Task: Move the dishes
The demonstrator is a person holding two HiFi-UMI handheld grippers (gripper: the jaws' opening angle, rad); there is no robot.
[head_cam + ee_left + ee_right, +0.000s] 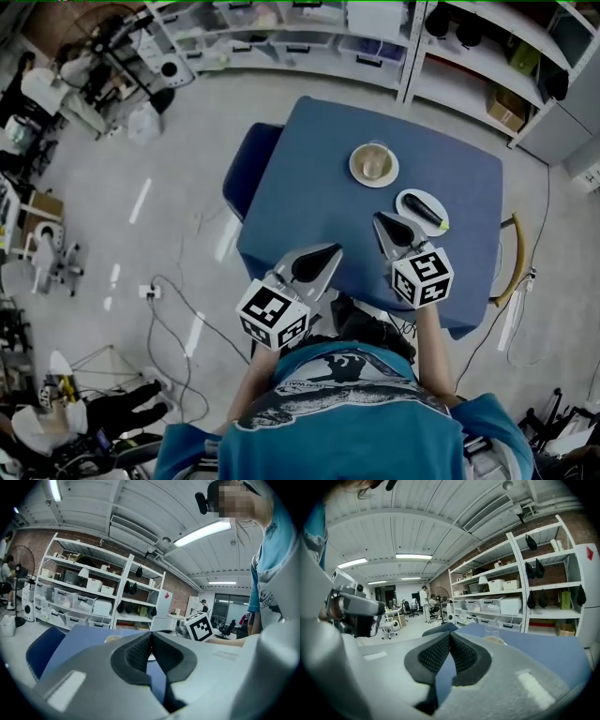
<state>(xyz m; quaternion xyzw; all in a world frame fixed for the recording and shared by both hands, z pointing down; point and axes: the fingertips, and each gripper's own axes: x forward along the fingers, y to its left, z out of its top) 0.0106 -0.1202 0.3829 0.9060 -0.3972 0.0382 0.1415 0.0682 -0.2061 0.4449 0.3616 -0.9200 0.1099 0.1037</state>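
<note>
On the blue table (319,141) a beige round plate (373,165) carries a clear glass (375,157). To its right lies a white oval plate (422,208) with a dark long vegetable on it. My left gripper (330,250) hovers over the table's near edge, shut and empty. My right gripper (379,217) is also shut with nothing in it, its tip just left of the oval plate. From the left gripper (150,635) the beige plate (113,638) peeks over the jaws. From the right gripper (449,635) the glass (492,631) shows ahead.
A blue chair (246,169) is tucked in at the table's left side. Shelves with bins (309,37) run along the far wall. Cables (173,319) trail on the floor to the left. A wooden chair back (517,258) stands at the table's right.
</note>
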